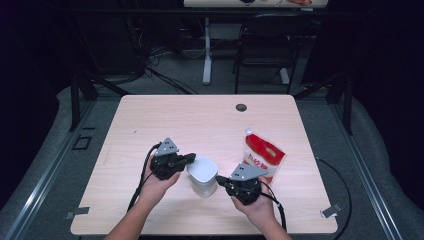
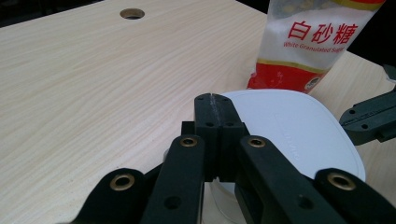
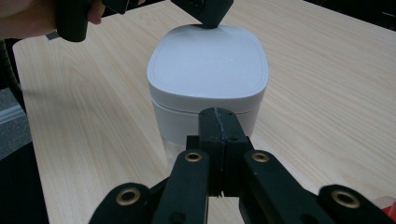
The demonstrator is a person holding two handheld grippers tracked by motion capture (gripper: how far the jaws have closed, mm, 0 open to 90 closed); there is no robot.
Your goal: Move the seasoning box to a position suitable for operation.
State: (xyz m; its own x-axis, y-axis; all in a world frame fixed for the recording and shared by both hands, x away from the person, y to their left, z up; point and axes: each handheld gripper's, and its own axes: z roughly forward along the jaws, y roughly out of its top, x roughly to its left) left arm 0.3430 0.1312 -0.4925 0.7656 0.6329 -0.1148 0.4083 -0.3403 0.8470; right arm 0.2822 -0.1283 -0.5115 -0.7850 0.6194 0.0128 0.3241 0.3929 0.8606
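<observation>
A white lidded container stands on the wooden table between my two grippers. My left gripper is shut with nothing in it, its tip at the container's left top edge; in the left gripper view the closed jaws rest at the lid's rim. My right gripper is shut and empty, just right of the container; in the right gripper view its closed tips point at the container's side. A red and white bag of white sugar stands behind the right gripper, also in the left gripper view as the sugar bag.
A round cable hole sits near the table's far edge. A dark chair and a white table leg stand beyond the table. Bare wood lies to the far left and behind the container.
</observation>
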